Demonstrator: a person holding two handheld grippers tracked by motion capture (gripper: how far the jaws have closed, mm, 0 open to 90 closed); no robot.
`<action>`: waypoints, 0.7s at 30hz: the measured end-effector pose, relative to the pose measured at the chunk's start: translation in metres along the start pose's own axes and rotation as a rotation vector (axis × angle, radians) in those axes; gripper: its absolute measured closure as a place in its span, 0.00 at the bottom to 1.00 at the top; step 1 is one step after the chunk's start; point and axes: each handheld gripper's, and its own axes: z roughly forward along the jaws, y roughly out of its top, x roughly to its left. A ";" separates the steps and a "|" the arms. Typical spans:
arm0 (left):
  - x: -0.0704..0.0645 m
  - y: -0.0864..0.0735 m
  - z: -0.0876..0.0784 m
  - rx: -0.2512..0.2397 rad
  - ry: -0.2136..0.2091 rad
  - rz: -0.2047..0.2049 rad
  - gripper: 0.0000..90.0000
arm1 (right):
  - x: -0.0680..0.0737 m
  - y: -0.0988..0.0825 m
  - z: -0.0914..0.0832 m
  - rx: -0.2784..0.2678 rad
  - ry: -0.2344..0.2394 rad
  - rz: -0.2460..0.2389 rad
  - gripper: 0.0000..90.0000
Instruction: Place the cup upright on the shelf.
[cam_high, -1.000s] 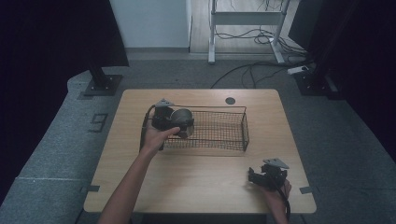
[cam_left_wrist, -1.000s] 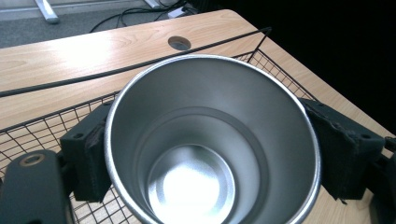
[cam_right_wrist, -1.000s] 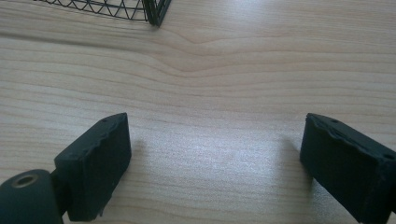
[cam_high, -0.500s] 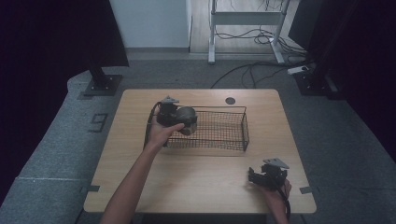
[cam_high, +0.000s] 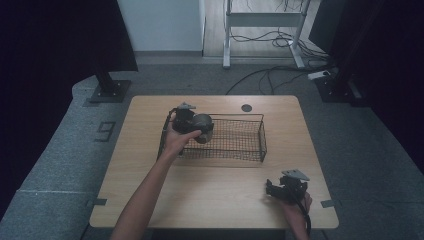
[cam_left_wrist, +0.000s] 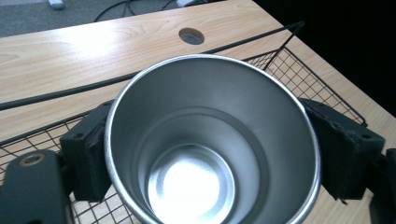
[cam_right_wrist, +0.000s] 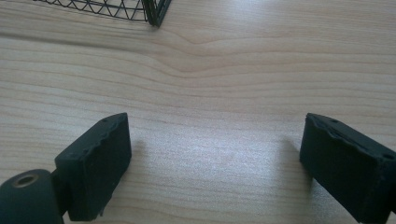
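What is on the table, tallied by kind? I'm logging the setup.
Steel cup: 1
Wire basket: 1
Hand-held grippers: 2, the left hand-held gripper and the right hand-held gripper
Total: 4

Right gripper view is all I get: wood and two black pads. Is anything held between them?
Observer: No, the right gripper stands open over bare table, near its front right corner.
Operator: There's a bit of wire mesh at the top. What is it?
Observer: A corner of a black wire basket standing mid-table.
Operator: Is the other hand busy?
Observer: Yes, the left gripper clamps a steel cup at the basket's left end.
Operator: Anything in the cup?
Observer: No, the left gripper view looks straight into it, down to a bare shiny bottom.
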 end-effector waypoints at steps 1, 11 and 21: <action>0.000 0.000 0.001 0.004 0.000 0.000 0.16 | 0.000 0.000 0.000 0.000 0.000 0.000 0.10; 0.000 -0.006 0.016 0.034 0.009 -0.009 0.16 | 0.000 0.000 0.000 0.000 0.000 0.000 0.10; 0.004 -0.010 0.027 0.067 0.034 -0.025 0.16 | 0.000 0.000 0.000 0.000 0.000 0.000 0.10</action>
